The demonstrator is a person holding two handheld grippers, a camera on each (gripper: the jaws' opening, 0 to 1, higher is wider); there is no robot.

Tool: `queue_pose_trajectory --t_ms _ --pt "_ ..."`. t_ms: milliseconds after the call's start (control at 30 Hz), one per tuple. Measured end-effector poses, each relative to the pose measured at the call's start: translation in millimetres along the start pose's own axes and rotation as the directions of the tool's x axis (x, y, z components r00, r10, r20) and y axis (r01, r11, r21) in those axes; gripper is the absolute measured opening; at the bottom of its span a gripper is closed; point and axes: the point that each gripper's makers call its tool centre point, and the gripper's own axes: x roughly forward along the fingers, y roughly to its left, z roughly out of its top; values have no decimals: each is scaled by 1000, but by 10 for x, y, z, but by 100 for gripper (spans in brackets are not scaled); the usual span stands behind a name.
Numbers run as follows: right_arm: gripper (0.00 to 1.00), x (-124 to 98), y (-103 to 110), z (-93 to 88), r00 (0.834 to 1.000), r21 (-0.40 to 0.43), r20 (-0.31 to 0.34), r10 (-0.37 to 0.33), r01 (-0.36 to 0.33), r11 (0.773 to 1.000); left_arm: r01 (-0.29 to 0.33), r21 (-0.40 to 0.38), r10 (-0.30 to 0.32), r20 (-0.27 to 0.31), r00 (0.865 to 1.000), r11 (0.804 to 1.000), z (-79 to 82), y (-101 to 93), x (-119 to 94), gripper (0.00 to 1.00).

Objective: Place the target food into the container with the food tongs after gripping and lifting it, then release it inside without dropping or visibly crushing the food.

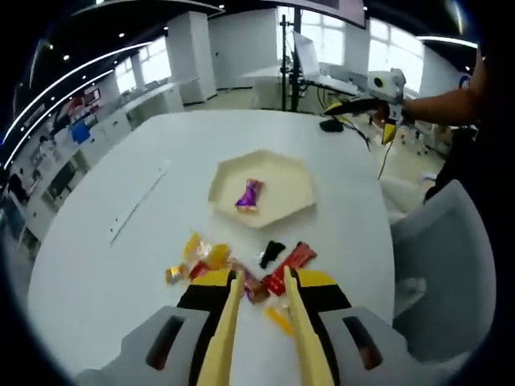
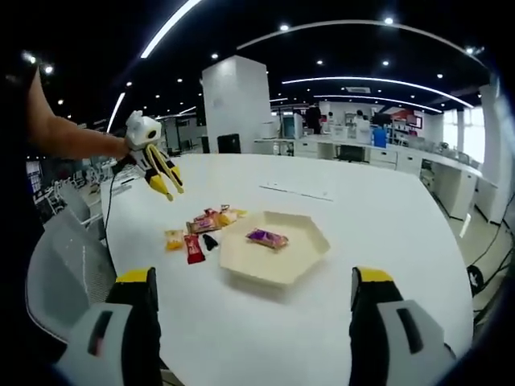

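Left gripper view looks down along two long yellow tongs (image 1: 259, 322) that rise from the bottom of the picture, their tips a little apart and holding nothing. Just past the tips lies a loose heap of wrapped sweets (image 1: 241, 269) on a round white table (image 1: 121, 257): yellow and orange ones to the left, a red wrapper (image 1: 291, 264) and a small black piece (image 1: 272, 252) to the right. Beyond the heap sits a cream six-sided tray (image 1: 298, 205), and in it lies one purple sweet (image 1: 249, 195), near the middle. Far across the table a person's hand holds the right gripper (image 1: 385, 100) up in the air; I cannot tell from here how its fingers stand. A grey chair (image 1: 442, 265) stands at the right.

Right gripper view shows that gripper's own two fingers (image 2: 137, 322) spread wide at the bottom corners, empty. Between them, farther off, the tray (image 2: 273, 265) rests on the table (image 2: 386, 233) with the purple sweet (image 2: 267, 237) inside. The heap (image 2: 201, 229) lies just beside the tray on its left. Above the heap the left gripper (image 2: 165, 181) hangs in a person's hand, tongs pointing down at the sweets without touching them.
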Motion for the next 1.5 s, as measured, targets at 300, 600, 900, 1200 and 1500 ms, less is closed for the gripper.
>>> queue_pose_trajectory --t_ms 300,600,900,1200,1500 --pt "99 75 64 25 1000 -21 -4 30 -30 999 -22 -4 22 -2 1000 1000 -314 -222 -192 25" --pt "99 178 101 73 998 -23 5 55 -55 998 -7 26 7 -4 1000 1000 -393 -350 -235 25" --pt "99 178 53 25 997 -44 -31 73 -75 996 14 95 -12 -28 1000 995 -434 -447 -145 25" --pt "99 215 196 -52 995 -47 -43 93 -95 994 43 186 -24 -106 994 982 -573 -481 21 25" --pt "99 195 260 -195 989 -47 -79 122 -126 991 72 240 -38 -142 989 968 -674 -503 229 24"
